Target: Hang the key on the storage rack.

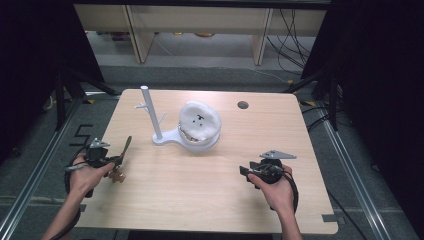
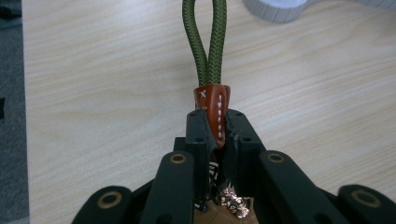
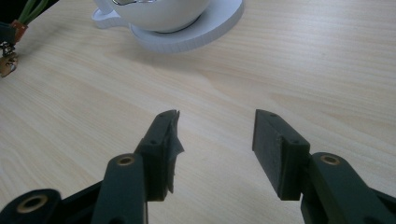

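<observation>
Two grippers sit near the table's (image 1: 165, 200) front edge. At the left, the left gripper (image 2: 217, 126) has its jaws clamped on the brown leather tab (image 2: 212, 107) of a green cord loop (image 2: 205, 42), which points toward the far side. At the right, the right gripper (image 3: 215, 135) rests with jaws wide apart, gripping nothing. Farther back, mid-table, a white stand (image 1: 165, 137) with a branched post carries a white bowl (image 1: 200, 122).

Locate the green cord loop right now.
The green cord loop is clamped at its brown leather collar by the left gripper, near the table's left edge, left of the white stand.
</observation>
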The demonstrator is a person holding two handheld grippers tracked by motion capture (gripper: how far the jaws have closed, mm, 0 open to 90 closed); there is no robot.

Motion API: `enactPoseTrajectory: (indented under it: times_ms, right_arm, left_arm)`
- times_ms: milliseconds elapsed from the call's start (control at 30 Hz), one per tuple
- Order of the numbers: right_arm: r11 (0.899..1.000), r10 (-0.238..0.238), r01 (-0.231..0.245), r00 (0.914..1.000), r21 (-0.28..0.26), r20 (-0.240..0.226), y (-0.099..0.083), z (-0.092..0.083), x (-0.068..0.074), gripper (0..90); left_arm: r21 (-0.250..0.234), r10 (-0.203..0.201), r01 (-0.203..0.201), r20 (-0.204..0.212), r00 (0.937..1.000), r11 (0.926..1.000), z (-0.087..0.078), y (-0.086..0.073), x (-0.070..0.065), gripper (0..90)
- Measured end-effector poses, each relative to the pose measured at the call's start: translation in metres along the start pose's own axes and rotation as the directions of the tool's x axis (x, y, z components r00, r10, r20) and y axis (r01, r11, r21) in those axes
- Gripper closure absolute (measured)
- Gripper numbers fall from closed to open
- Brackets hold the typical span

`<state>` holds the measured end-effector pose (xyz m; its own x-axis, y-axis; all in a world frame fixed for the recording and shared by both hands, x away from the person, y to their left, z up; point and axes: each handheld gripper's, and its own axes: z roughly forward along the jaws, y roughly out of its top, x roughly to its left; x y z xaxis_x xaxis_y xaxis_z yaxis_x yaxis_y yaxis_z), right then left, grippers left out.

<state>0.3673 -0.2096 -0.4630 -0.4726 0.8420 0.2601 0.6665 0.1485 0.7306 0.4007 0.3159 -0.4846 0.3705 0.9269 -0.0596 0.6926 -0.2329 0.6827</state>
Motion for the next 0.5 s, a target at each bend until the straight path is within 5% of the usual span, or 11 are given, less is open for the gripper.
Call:
enactPoseTrajectory:
  times_ms: [100, 133, 167, 200, 367, 500]
  right_arm:
    - [1.0, -0.021, 0.021, 0.9998, -0.008, 0.004, 0.0, 0.001, -0.003, 51.4]
    - [1.0, -0.009, 0.009, 0.9999, -0.004, 0.005, 0.0, 0.0, -0.002, 51.4]
    - [1.0, -0.009, 0.009, 0.9999, -0.003, 0.005, 0.0, 0.001, -0.002, 51.4]
    - [1.0, -0.015, 0.015, 0.9999, -0.012, -0.004, 0.0, 0.001, -0.003, 51.4]
    - [1.0, -0.023, 0.023, 0.9997, -0.017, -0.005, 0.0, 0.001, -0.002, 51.4]
    - [1.0, -0.023, 0.023, 0.9997, -0.018, -0.003, 0.0, 0.001, -0.002, 51.4]
  left_arm:
    - [-0.049, 0.006, -0.006, 0.005, 1.0, 0.9988, -0.007, -0.004, -0.001, 80.5]
    - [-0.094, -0.026, 0.027, 0.01, 0.9996, 0.9952, -0.008, -0.006, -0.004, 80.5]
    - [-0.092, -0.004, 0.005, 0.011, 0.9999, 0.9958, -0.011, -0.007, -0.002, 80.5]
    - [-0.137, -0.037, 0.039, 0.02, 0.9991, 0.9899, -0.011, -0.008, -0.005, 80.4]
    - [-0.211, -0.051, 0.051, 0.008, 0.9987, 0.9762, -0.017, -0.013, -0.009, 80.4]
    - [-0.277, -0.069, 0.073, 0.023, 0.9973, 0.9579, -0.021, -0.017, -0.013, 80.4]
